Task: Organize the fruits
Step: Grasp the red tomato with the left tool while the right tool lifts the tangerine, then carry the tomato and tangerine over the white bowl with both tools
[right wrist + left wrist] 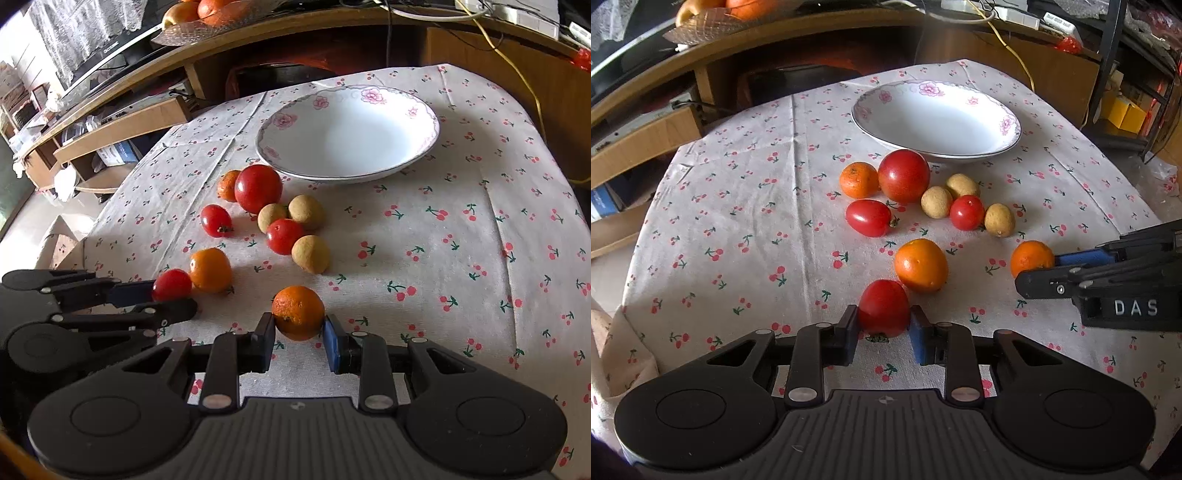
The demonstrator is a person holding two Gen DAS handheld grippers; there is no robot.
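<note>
Left wrist view shows my left gripper (883,328) with its jaws pressed on both sides of a small red tomato (884,308), which sits on the cherry-print tablecloth (738,221). Right wrist view shows my right gripper (300,334) closed around a small orange (298,312), also resting on the cloth. I see the white bowl (424,144) beyond the other fruits.

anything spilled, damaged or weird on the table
Nothing spilled or damaged. The white floral-rimmed bowl is upright and empty; fruit lies loose on the cherry-print tablecloth, whose creases are the only untidy thing.
</note>
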